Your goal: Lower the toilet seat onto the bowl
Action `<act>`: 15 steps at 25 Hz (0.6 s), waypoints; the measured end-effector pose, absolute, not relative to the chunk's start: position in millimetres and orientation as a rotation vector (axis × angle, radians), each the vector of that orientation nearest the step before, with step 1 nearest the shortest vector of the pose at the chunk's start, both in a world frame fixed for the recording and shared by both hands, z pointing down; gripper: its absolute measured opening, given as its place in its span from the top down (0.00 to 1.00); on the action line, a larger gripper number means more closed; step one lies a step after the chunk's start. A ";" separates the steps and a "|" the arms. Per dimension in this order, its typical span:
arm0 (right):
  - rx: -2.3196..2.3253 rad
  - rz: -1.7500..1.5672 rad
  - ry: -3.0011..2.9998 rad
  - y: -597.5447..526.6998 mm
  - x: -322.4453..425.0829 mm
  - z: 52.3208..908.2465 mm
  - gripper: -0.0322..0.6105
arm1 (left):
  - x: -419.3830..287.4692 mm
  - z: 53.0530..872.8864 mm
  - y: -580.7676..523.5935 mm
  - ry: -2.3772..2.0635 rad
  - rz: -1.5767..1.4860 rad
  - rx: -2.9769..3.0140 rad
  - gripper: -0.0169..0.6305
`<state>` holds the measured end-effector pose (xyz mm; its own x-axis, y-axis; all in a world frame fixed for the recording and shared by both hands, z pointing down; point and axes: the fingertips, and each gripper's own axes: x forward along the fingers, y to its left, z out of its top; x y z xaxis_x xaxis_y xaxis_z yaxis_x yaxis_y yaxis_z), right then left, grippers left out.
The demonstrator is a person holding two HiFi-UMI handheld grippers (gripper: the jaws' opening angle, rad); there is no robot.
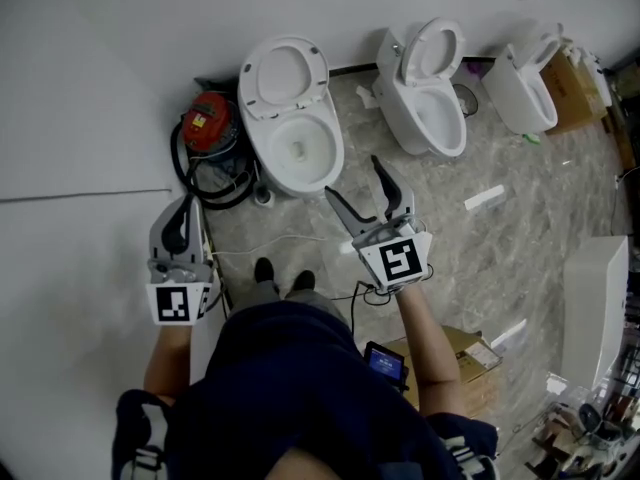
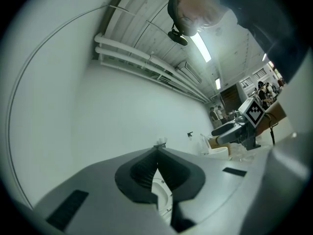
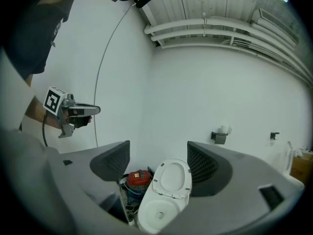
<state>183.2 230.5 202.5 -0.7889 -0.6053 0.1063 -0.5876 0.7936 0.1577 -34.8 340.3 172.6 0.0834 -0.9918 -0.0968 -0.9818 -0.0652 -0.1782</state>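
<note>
The nearest white toilet (image 1: 297,146) stands against the wall with its seat (image 1: 283,73) raised and leaning back. My right gripper (image 1: 355,180) hovers just right of the bowl's front, jaws spread wide and holding nothing. In the right gripper view the gripper (image 3: 159,153) frames the raised seat (image 3: 171,178) and bowl (image 3: 155,213) from a distance. My left gripper (image 1: 183,208) is held off to the left near the wall, shut and empty. In the left gripper view its pads (image 2: 146,173) meet, and the right gripper (image 2: 238,129) shows beyond them.
A red vacuum cleaner (image 1: 208,123) with a black hose sits left of the toilet, with a white cable (image 1: 262,245) running across the floor. Two more toilets (image 1: 428,96) (image 1: 525,88) line the wall to the right. A cardboard box (image 1: 468,356) and a white panel (image 1: 592,308) lie at lower right.
</note>
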 end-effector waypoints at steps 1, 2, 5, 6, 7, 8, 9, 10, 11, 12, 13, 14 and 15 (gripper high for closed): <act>0.935 -0.176 -2.833 228.8 184.6 203.2 0.37 | -31.5 171.6 340.8 2.003 -0.077 -2.151 0.94; 0.924 -0.176 -2.835 227.2 185.4 204.4 0.37 | -28.7 171.3 341.3 2.005 -0.079 -2.145 0.94; 0.894 -0.171 -2.842 224.1 185.6 209.1 0.37 | -22.3 172.5 343.6 2.014 -0.087 -2.132 0.94; 0.886 -0.170 -2.843 222.6 184.8 210.5 0.37 | -21.0 172.6 343.9 2.021 -0.090 -2.131 0.94; 0.880 -0.169 -2.842 220.7 183.7 212.0 0.37 | -20.4 172.6 344.0 2.025 -0.094 -2.130 0.94; 0.876 -0.169 -2.840 218.7 182.2 214.1 0.37 | -20.4 173.1 344.5 2.027 -0.101 -2.130 0.94; 0.873 -0.170 -2.837 216.6 180.5 216.8 0.37 | -21.0 174.2 345.2 2.027 -0.107 -2.129 0.94; 0.872 -0.172 -2.834 214.3 178.7 219.5 0.37 | -21.8 175.5 345.4 2.028 -0.112 -2.128 0.94; 0.872 -0.174 -2.832 211.4 177.0 221.5 0.37 | -22.6 176.1 344.6 2.027 -0.113 -2.127 0.94; 0.873 -0.174 -2.831 207.9 175.3 222.6 0.37 | -23.2 175.8 342.7 2.025 -0.111 -2.125 0.94; 0.875 -0.175 -2.831 204.3 173.2 222.8 0.37 | -24.2 175.0 340.2 2.024 -0.109 -2.124 0.94; 0.876 -0.175 -2.832 201.1 170.6 222.5 0.37 | -26.1 174.7 337.9 2.023 -0.110 -2.125 0.94; 0.878 -0.175 -2.832 198.1 167.4 222.3 0.37 | -29.0 174.9 335.5 2.021 -0.113 -2.125 0.94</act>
